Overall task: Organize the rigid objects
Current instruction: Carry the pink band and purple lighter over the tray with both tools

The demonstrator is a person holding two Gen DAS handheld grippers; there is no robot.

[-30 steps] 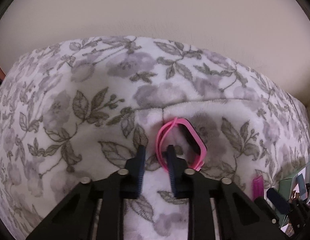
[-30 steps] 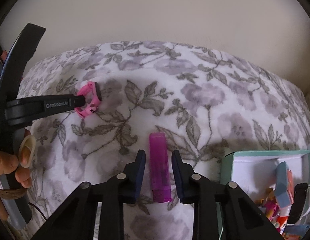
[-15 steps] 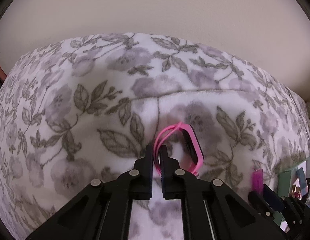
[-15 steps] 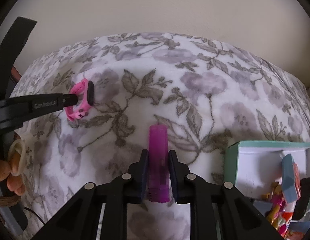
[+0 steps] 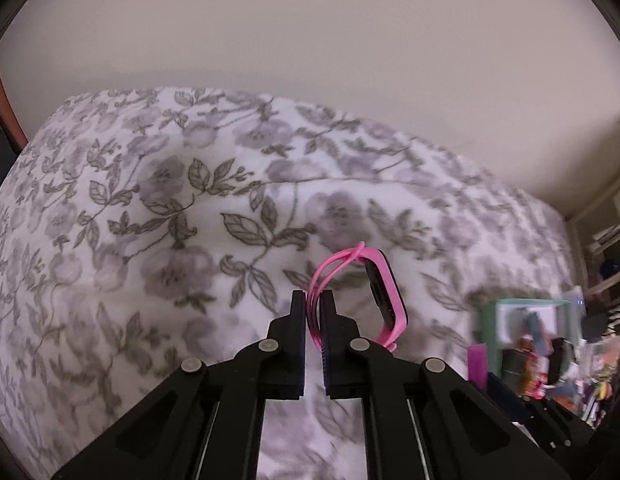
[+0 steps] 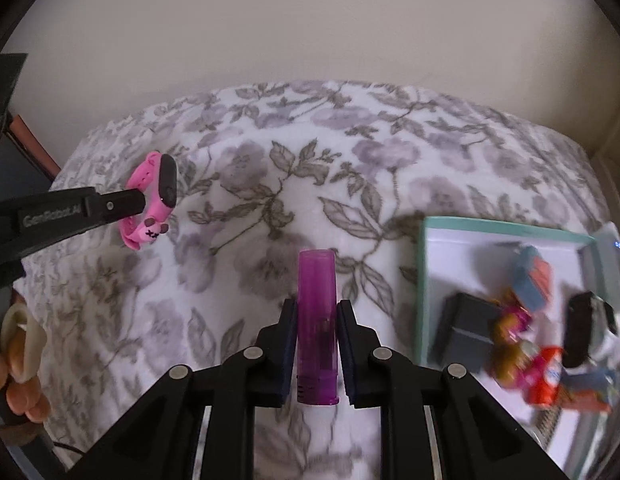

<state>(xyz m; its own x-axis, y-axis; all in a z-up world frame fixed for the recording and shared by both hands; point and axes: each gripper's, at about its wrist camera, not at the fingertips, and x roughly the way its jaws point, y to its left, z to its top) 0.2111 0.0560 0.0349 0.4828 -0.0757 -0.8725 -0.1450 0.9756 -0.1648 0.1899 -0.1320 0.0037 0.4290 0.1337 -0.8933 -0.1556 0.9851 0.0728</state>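
Observation:
My left gripper (image 5: 313, 298) is shut on the strap of a pink wristband watch (image 5: 389, 300) with a black face and holds it above the floral bed cover (image 5: 150, 240). From the right wrist view, the watch (image 6: 152, 208) hangs from the left gripper's fingers (image 6: 122, 202) at the left. My right gripper (image 6: 315, 310) is shut on a purple lighter (image 6: 315, 320), held lengthwise between the pads, lifted off the cover (image 6: 270, 184).
A mint-rimmed white box (image 6: 425, 288) holding several small items stands at the right, also visible in the left wrist view (image 5: 489, 312). A beige wall runs behind the bed. A person's hand (image 6: 18, 352) is at the lower left.
Both grippers have closed, the left on the watch strap and the right on the lighter, and lifted them off the cover. The box now shows larger at the right.

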